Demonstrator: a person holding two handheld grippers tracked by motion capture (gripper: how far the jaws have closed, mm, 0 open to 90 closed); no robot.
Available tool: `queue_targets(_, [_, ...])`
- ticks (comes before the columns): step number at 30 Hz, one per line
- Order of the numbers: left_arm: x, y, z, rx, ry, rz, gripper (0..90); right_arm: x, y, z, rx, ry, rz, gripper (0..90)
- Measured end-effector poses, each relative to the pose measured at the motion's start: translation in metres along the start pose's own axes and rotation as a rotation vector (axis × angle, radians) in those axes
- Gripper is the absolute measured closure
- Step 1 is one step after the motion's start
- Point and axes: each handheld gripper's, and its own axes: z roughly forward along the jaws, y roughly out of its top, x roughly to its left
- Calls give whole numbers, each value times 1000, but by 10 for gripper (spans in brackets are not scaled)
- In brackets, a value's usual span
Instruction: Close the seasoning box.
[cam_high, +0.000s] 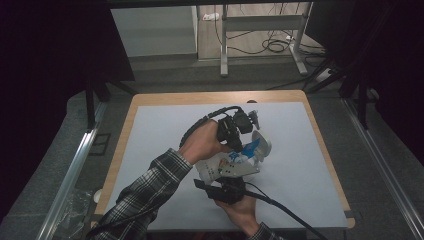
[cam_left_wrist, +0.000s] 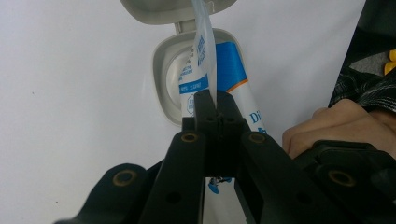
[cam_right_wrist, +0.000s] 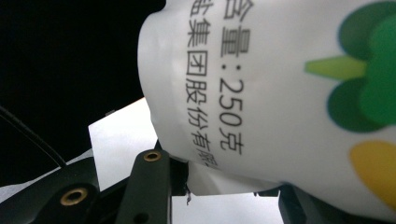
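The bench (cam_high: 150, 100) has a pale wooden rim and carries a light grey-white mat (cam_high: 300, 150) over nearly its whole top. Around the bench lies a dark grey carpeted floor (cam_high: 380, 200). Beyond the far edge of the bench stands a grey metal table frame (cam_high: 260, 22) on a lighter floor, with black cables (cam_high: 275, 46) coiled beside its legs. Left of that frame hangs a pale panel (cam_high: 155, 30). Metal rails (cam_high: 70, 165) run along both sides of the bench, and black drapes (cam_high: 45, 50) darken the room's edges
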Motion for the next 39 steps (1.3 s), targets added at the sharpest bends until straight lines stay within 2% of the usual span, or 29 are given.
queue_targets(39, [-1, 2, 1, 4, -5, 1, 900, 1, 3, -2, -18, 4, 3, 655])
